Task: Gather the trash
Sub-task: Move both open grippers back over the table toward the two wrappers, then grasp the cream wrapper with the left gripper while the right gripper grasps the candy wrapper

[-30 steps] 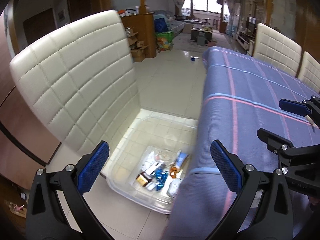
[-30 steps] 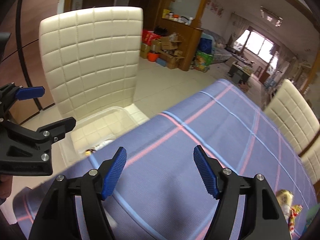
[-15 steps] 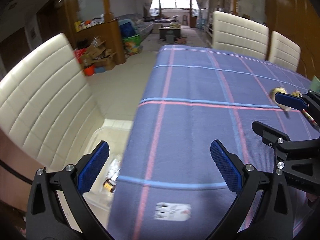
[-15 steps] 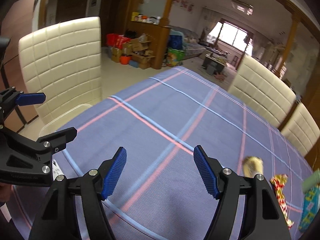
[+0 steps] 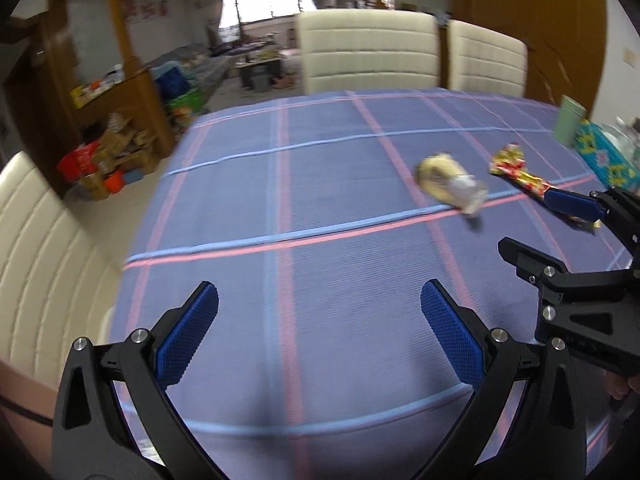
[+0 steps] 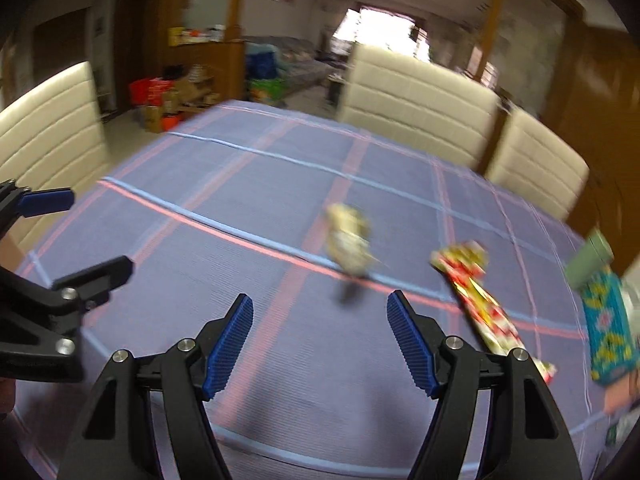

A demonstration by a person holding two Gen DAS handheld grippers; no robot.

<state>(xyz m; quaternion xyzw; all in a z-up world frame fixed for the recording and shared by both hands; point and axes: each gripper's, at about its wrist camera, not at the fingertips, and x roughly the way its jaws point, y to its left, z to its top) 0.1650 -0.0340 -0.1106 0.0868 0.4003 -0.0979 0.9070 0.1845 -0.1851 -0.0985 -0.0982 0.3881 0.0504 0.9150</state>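
Note:
A crumpled yellowish wrapper lies on the blue checked tablecloth. A long red and gold wrapper lies to its right. My left gripper is open and empty above the near part of the table. My right gripper is open and empty, just short of the crumpled wrapper; it also shows at the right of the left wrist view. Both views are motion-blurred.
A green cup and a teal patterned box stand at the table's right edge. Cream chairs stand at the far side and at the left.
Both grippers have swung right, from the clear trash bin on the floor and the left chair to over the table. The wrappers have come into view. Both stay open.

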